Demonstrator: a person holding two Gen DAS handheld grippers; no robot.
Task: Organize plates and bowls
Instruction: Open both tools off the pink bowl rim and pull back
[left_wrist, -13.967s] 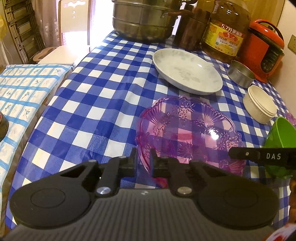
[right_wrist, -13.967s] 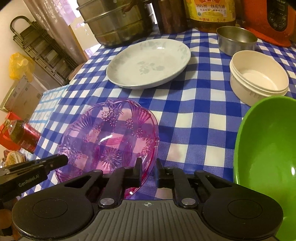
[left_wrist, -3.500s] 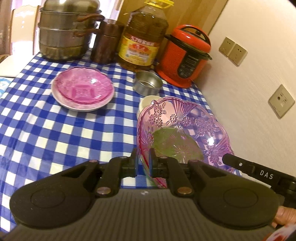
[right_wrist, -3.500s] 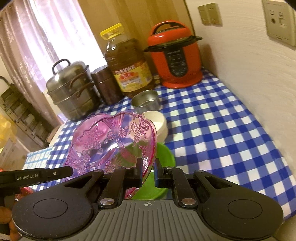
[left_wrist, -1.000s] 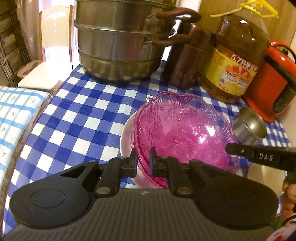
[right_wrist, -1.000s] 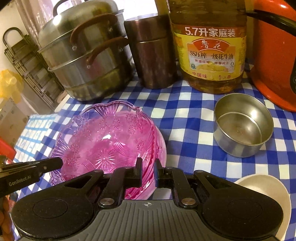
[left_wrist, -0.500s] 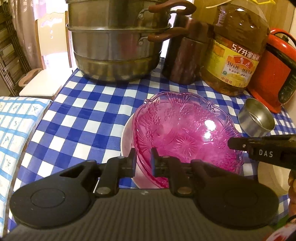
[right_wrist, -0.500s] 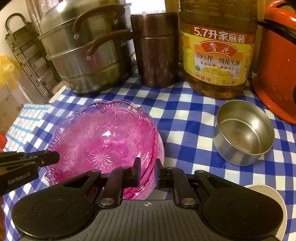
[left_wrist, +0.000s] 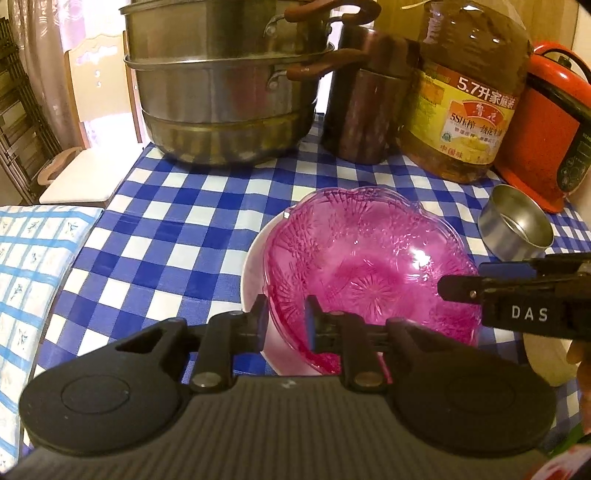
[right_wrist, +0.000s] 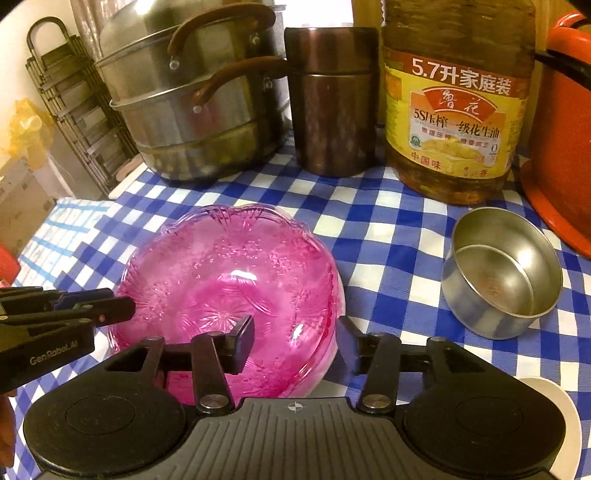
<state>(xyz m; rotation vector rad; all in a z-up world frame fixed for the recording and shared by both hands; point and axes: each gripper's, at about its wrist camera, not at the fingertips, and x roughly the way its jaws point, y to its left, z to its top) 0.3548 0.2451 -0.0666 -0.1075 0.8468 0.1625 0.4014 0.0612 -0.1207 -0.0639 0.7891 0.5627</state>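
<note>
Fingers of the left gripper (left_wrist: 283, 321) are easing apart, a narrow gap between them straddling the near rim of the pink glass bowl (left_wrist: 369, 273), pads no longer clearly pressing it; the right gripper (right_wrist: 295, 338) is opening too, its fingers (right_wrist: 242, 339) spread wide either side of the bowl's opposite rim without touching it; the bowl sits nested on a white plate (left_wrist: 255, 269) on the blue-and-white checked tablecloth (left_wrist: 177, 229), and its deep colour hints at more than one pink bowl stacked, though I cannot tell the count; one plate, one small steel bowl (right_wrist: 504, 273), one cream bowl (right_wrist: 554, 402) cut off at the edge; behind stand one stacked steel steamer pot (left_wrist: 225, 81), one brown canister (right_wrist: 332, 110), one oil bottle (right_wrist: 454, 107), one red cooker (left_wrist: 543, 129); only the left wrist view shows the chair (left_wrist: 85, 147) and a second patterned cloth (left_wrist: 33, 266); only the right wrist view shows the folded rack (right_wrist: 74, 110) and yellow bag (right_wrist: 26, 129).
</note>
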